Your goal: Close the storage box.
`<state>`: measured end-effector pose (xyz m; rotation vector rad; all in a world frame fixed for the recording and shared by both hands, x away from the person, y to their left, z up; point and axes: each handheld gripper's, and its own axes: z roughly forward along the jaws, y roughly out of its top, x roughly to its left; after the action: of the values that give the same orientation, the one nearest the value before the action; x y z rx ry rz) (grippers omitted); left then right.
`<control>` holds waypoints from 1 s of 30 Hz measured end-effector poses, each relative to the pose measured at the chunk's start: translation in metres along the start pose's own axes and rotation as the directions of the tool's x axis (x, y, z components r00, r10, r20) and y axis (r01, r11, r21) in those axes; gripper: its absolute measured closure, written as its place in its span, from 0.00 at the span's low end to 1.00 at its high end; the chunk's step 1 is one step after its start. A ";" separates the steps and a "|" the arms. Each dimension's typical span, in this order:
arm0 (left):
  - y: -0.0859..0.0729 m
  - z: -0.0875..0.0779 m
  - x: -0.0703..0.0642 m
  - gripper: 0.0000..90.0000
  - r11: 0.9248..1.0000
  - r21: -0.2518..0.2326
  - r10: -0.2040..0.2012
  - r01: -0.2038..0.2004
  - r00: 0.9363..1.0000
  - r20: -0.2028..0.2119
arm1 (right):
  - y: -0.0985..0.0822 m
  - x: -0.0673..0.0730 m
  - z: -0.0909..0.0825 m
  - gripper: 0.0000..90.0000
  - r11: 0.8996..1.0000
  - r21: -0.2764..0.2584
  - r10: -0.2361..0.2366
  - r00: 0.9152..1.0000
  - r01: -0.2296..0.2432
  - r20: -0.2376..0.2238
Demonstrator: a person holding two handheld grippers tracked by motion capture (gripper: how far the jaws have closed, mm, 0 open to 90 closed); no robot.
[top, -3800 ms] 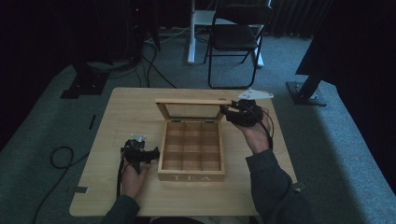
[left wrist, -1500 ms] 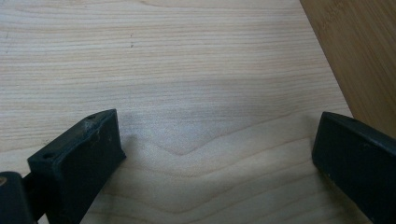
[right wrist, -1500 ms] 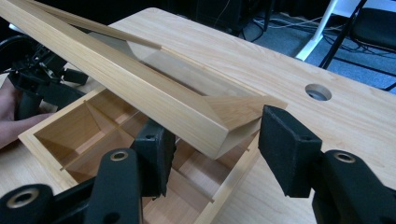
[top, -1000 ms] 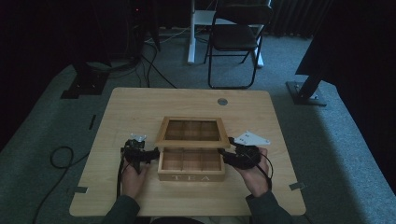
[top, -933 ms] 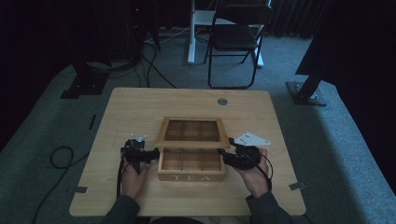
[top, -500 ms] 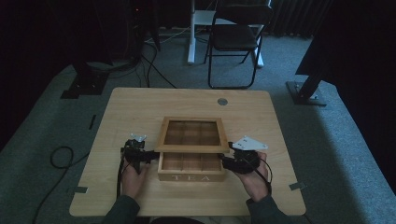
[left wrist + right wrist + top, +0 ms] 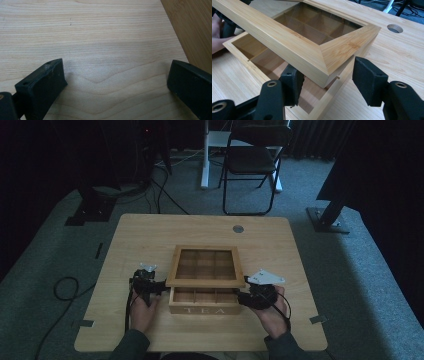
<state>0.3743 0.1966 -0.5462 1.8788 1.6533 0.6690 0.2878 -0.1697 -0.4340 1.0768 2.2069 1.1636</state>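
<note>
- Tongs first: the right tongs (image 7: 325, 82) sit at the near right corner of the tea box (image 7: 205, 296), jaws partway apart and just now easing a little wider.
- Between those jaws, in the right gripper view, pokes the corner of the lid (image 7: 342, 47); one jaw is tucked under the lid's front rail and the other stands clear of the wood at the box's right side, so nothing is pinched.
- That lid hangs tilted, its front edge lifted off the box's rim with a gap showing the compartments underneath.
- Over on the other side, the left tongs (image 7: 161, 286) are spread wide at the box's left wall; in the left gripper view only bare wood grain of the surface (image 7: 100, 50) lies between the black jaws, with the box's side (image 7: 192, 27) just beyond one jaw.
- No grip there either: the left tongs are empty.
- From the high view, the tea box sits in the middle of the near half of the surface (image 7: 150, 235), its front face lettered TEA turned toward the person.
- Both hands rest low on the surface, one each side of the box; the right hand (image 7: 272, 312) carries the grey three-cornered plate (image 7: 265, 277) on top of its tongs.
</note>
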 end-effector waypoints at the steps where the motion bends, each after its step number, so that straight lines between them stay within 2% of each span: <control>1: 0.000 0.000 0.000 0.02 1.000 -0.001 0.000 0.000 1.000 0.000 | -0.001 0.000 0.000 0.47 1.000 0.002 -0.001 1.000 0.001 -0.001; 30: 0.000 0.000 0.000 0.02 1.000 0.001 0.000 0.000 1.000 0.000 | -0.023 0.004 0.008 0.47 0.997 0.055 -0.051 0.998 0.053 -0.046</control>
<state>0.3742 0.1966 -0.5461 1.8795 1.6544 0.6683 0.2809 -0.1702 -0.4576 1.0184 2.3004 1.1207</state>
